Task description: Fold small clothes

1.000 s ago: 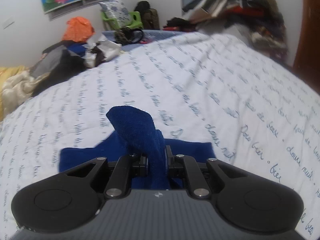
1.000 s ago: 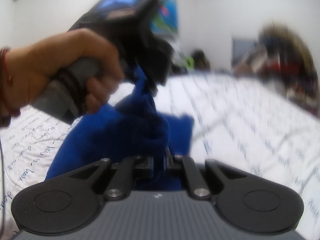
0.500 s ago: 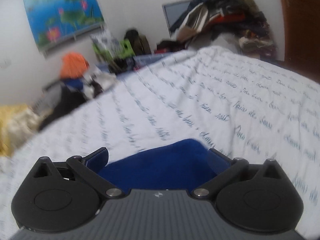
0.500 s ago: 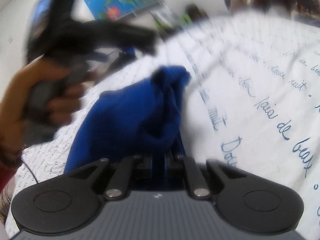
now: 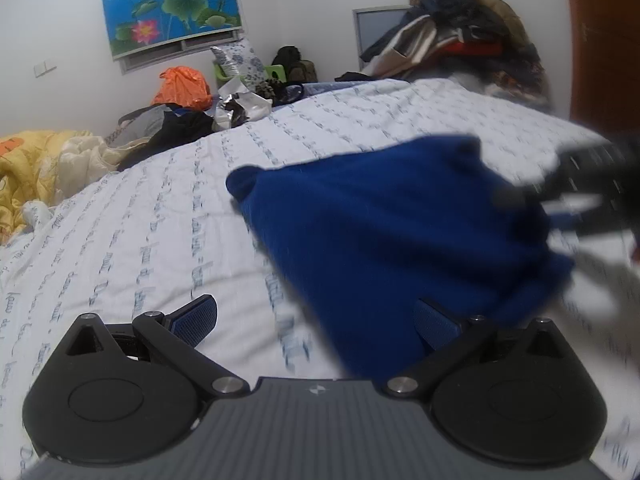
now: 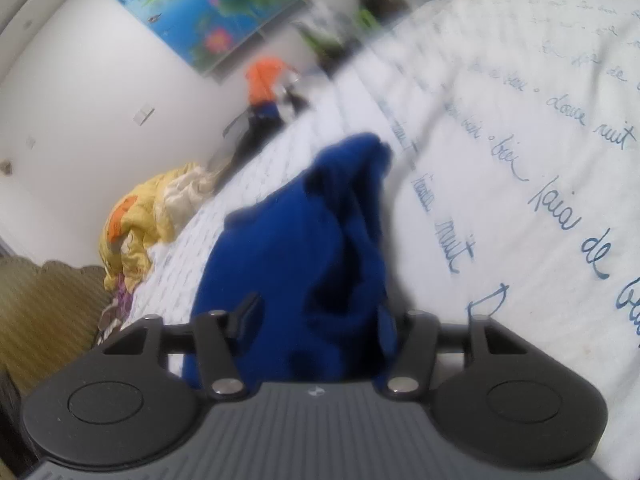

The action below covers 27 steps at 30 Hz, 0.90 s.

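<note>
Right, cursive blue script runs in rows across the white bedsheet (image 6: 520, 92), and I can read "nuit", "bien" and "de" on my right side, though other words smear out. On the sheet lies the blue garment (image 5: 392, 240), soft and fuzzy like fleece, bunched into a rumpled mound. My left gripper (image 5: 316, 322) has its jaws spread wide, ribbed blue pads bare, with the cloth's edge lying over the right finger but nothing pinched. My right gripper (image 6: 316, 320) has its jaws parted too, and the garment (image 6: 304, 240) sits heaped between the fingers; whether they touch it I cannot tell through the blur. Over on the wall hangs a glossy lotus poster (image 5: 172, 4).
</note>
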### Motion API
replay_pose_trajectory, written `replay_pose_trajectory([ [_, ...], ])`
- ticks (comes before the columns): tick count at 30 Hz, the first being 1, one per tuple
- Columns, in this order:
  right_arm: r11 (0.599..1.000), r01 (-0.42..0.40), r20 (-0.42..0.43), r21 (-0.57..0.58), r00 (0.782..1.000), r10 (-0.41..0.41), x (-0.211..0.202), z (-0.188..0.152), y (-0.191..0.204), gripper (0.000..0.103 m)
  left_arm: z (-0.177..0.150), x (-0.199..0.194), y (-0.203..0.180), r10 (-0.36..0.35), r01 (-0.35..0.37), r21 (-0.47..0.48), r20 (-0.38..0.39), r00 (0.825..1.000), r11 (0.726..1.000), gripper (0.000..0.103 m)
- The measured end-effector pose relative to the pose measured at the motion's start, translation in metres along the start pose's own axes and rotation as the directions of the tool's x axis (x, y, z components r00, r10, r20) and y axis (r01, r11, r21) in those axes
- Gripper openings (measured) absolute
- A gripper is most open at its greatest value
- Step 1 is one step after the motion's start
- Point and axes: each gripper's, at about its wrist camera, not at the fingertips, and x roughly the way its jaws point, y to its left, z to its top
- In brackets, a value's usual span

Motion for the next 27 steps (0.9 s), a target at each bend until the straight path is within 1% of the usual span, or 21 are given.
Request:
replay_pose_trajectory([
  [1,1.000,0.012,0.000,0.002,1.000,-0.012,0.000,0.001,0.000,0.050,-0.004,-0.002,-0.002,0.004,-0.004,0.018,0.005,1.000,1.000,0.103],
  [3,1.000,0.031,0.001,0.003,1.000,-0.031,0.003,0.003,-0.001,0.041,-0.008,-0.002,-0.007,0.024,-0.025,0.066,0.012,1.000,0.998,0.103],
  [4,0.999,0.038,0.000,0.006,0.999,-0.038,0.004,0.003,-0.001,0.033,-0.011,-0.001,-0.010,0.035,-0.036,0.089,0.017,0.999,0.995,0.103],
  [5,0.999,0.040,-0.001,0.007,0.999,-0.040,0.005,0.004,-0.001,0.028,-0.012,0.001,-0.013,0.043,-0.045,0.109,0.020,0.999,0.993,0.103],
  [6,0.999,0.041,-0.002,0.006,0.999,-0.041,0.005,0.004,-0.001,0.026,-0.013,0.001,-0.015,0.043,-0.045,0.129,0.021,0.999,0.991,0.103],
  [8,0.999,0.050,-0.001,-0.004,0.999,-0.050,0.006,0.005,0.001,0.016,-0.015,-0.002,-0.017,0.021,-0.026,0.157,0.033,0.999,0.987,0.103],
  [11,0.999,0.051,0.002,-0.013,0.999,-0.051,0.005,0.008,0.003,0.013,-0.020,-0.005,-0.017,-0.002,-0.007,0.187,0.049,0.999,0.982,0.103],
  [14,1.000,0.016,-0.003,0.020,1.000,-0.016,0.005,0.010,0.002,0.012,-0.021,-0.001,-0.018,0.008,-0.017,0.212,0.045,0.999,0.977,0.103],
  [15,0.999,0.001,-0.004,0.038,1.000,-0.001,0.005,0.011,0.000,0.012,-0.021,-0.001,-0.019,-0.006,-0.002,0.233,0.034,0.999,0.973,0.103],
  [16,0.999,-0.007,-0.005,0.053,1.000,0.008,0.005,0.011,0.000,0.012,-0.022,-0.002,-0.021,-0.018,0.008,0.252,0.039,0.999,0.968,0.103],
  [17,0.998,-0.011,-0.006,0.063,1.000,0.012,0.005,0.011,-0.002,0.012,-0.023,-0.004,-0.023,-0.007,-0.011,0.268,0.064,0.998,0.963,0.103],
  [19,0.997,-0.013,-0.006,0.076,1.000,0.014,0.003,0.011,-0.003,0.011,-0.024,-0.004,-0.028,0.070,-0.098,0.282,0.107,0.992,0.954,0.103],
  [20,0.996,-0.019,-0.007,0.087,1.000,0.020,0.003,0.011,-0.005,0.011,-0.023,-0.002,-0.025,0.104,-0.129,0.263,0.110,0.989,0.956,0.103],
  [23,0.992,-0.043,-0.007,0.119,0.999,0.044,-0.001,0.011,-0.009,0.010,-0.017,0.001,0.000,0.130,-0.138,0.109,0.072,0.989,0.985,0.103],
  [25,0.991,-0.044,-0.005,0.127,0.999,0.045,-0.005,0.010,-0.009,0.009,-0.014,-0.003,0.018,0.149,-0.151,0.016,0.056,0.987,0.988,0.103],
  [27,0.992,-0.029,-0.004,0.119,1.000,0.030,-0.012,0.005,-0.007,0.008,-0.017,-0.006,0.032,0.142,-0.141,-0.031,0.038,0.989,0.990,0.103],
])
